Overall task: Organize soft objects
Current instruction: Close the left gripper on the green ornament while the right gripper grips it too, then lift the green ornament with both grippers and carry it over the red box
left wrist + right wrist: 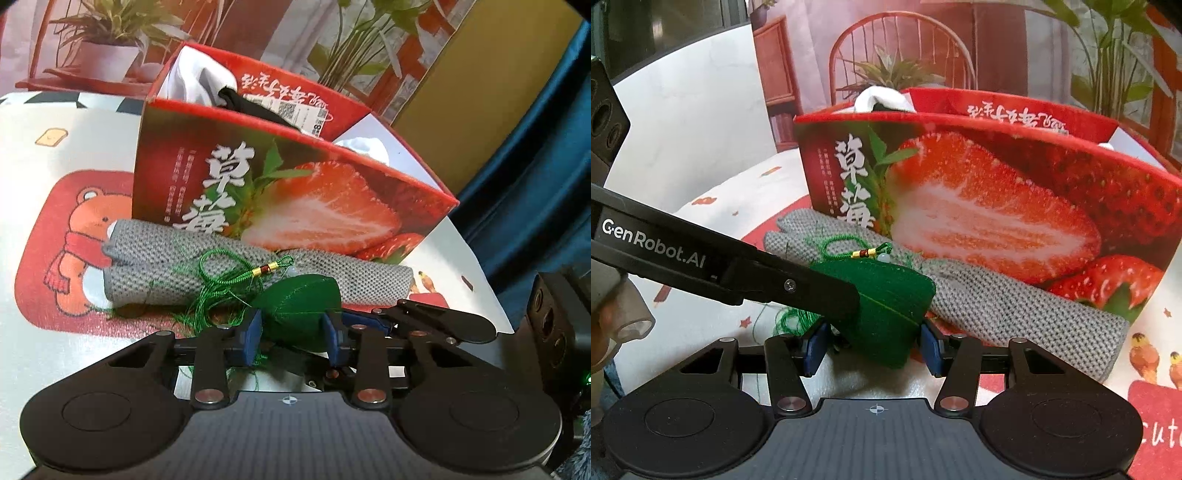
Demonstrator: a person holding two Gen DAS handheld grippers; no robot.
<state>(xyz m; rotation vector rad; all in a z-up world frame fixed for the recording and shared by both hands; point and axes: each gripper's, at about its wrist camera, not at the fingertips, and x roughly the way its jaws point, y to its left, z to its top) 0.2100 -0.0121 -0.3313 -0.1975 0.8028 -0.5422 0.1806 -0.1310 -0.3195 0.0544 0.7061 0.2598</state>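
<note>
A green fabric sachet (301, 308) with green tassel cords and a gold bead lies in front of a rolled grey knit cloth (177, 271). My left gripper (293, 338) has its blue pads pressed on both sides of the sachet. In the right wrist view the sachet (890, 314) sits between my right gripper's (875, 345) blue pads, which stand a little apart from it. The left gripper's black finger (783, 284) lies across the sachet there. Behind stands the red strawberry box (295, 192), which also shows in the right wrist view (997, 206). It holds white cloth (207, 79) and a dark item.
Everything lies on a cartoon bear mat (66, 258) over a white table. The grey cloth (1015, 306) leans along the box's front. A backdrop of plants and a chair stands behind. A blue curtain (546, 140) hangs at the right.
</note>
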